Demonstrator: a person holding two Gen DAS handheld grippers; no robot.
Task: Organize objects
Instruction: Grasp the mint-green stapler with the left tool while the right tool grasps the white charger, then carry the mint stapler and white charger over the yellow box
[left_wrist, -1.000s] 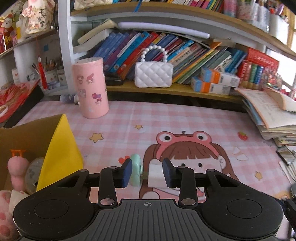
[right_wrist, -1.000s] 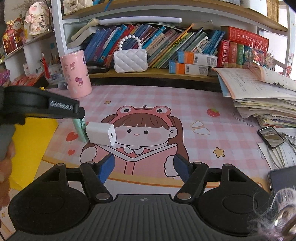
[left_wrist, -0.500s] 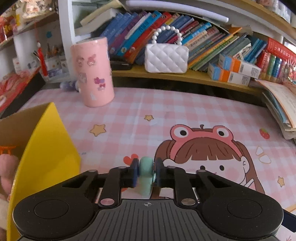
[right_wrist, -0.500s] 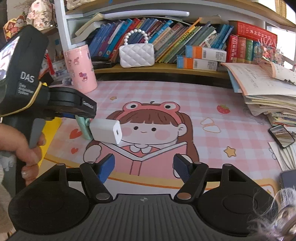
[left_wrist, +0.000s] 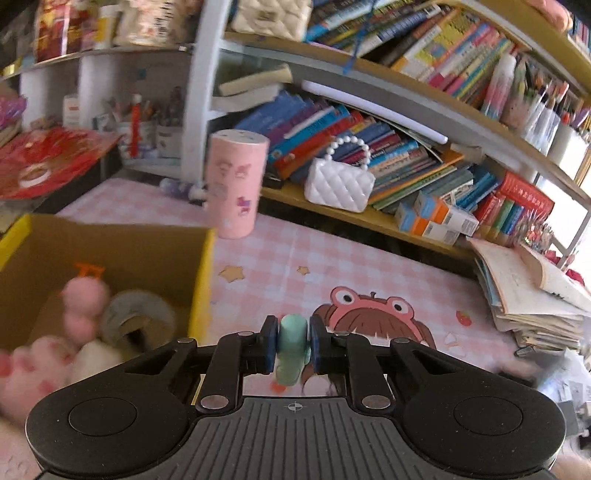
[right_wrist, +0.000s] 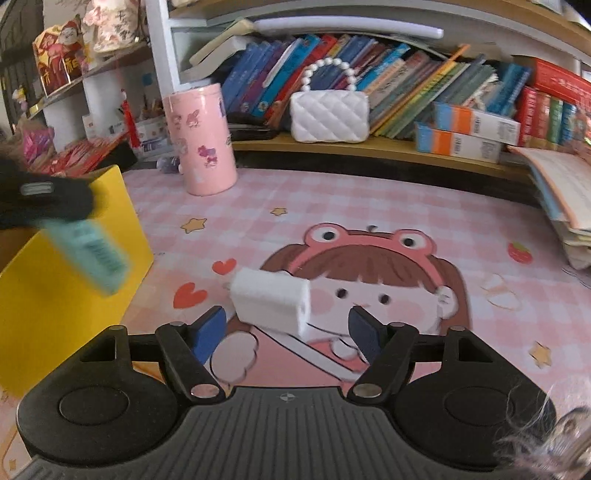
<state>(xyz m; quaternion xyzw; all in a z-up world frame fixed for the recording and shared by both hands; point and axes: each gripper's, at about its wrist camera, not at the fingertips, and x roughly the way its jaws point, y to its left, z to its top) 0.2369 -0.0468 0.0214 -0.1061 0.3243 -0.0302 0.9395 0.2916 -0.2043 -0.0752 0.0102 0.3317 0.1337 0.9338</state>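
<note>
My left gripper (left_wrist: 292, 349) is shut on a mint-green tube (left_wrist: 292, 349) and holds it in the air beside the yellow cardboard box (left_wrist: 202, 280). In the right wrist view the same tube (right_wrist: 88, 251) hangs tilted from the left gripper (right_wrist: 44, 201) over the box's yellow wall (right_wrist: 55, 295). A white charger block (right_wrist: 271, 302) lies on the pink mat. My right gripper (right_wrist: 288, 332) is open, its fingers on either side of the charger's near end, not touching it.
The box holds pink plush toys (left_wrist: 79, 306) and a grey tape roll (left_wrist: 136, 321). A pink cylinder (right_wrist: 199, 138) stands at the mat's back left. A white quilted purse (right_wrist: 328, 112) and books fill the shelf behind. Stacked papers (left_wrist: 535, 295) lie at the right.
My left gripper has lifted the green tube off the mat and carried it left, up toward the box. My right gripper has moved forward to the white charger, still open.
</note>
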